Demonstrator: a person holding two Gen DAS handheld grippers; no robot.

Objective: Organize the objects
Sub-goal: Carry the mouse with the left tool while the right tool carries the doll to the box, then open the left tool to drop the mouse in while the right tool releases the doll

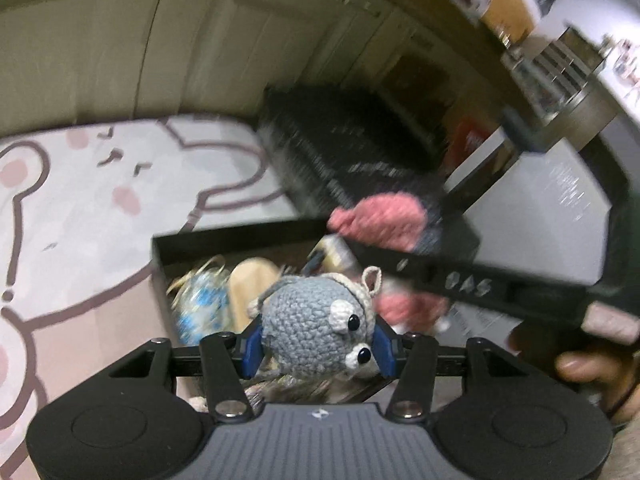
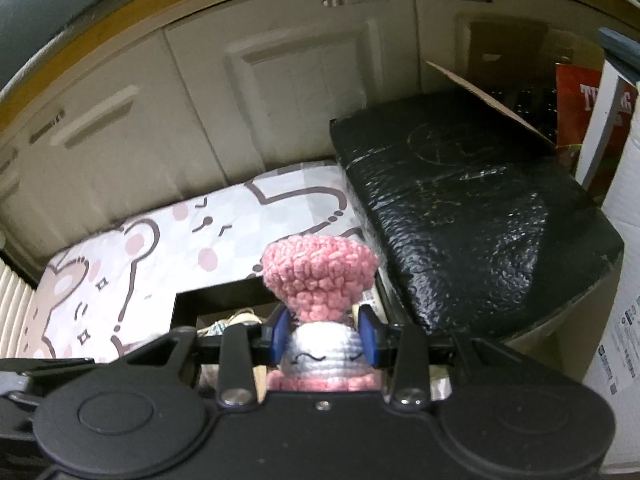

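The left gripper (image 1: 318, 350) has its blue pads pressed on either side of a grey crocheted mouse (image 1: 316, 328), jaws narrowed to the toy's width. The right gripper (image 2: 324, 334) is closed the same way on the white head of a pink crocheted doll (image 2: 320, 280), whose pink cap sticks up at twelve o'clock above the pads. Both toys hang over an open black box (image 1: 160, 248) that already holds other trinkets (too blurred to name).

Both toys are likely very light and soft: stuffed yarn gives under the pads and grips well, so slipping seems unlikely, and nothing here looks fragile. The round body is the sensible place to hold each one; ears, tails and loose strands would only stretch.

In the left wrist view the right gripper's long arm crosses from three o'clock towards the centre, just above the mouse, so the two hands are crowded. The box's thin rim lies at nine to eleven o'clock; beyond it the bear-print mat (image 2: 140, 256) offers open room. A black wrapped bundle (image 2: 460, 208) sits close at two o'clock in the right wrist view.
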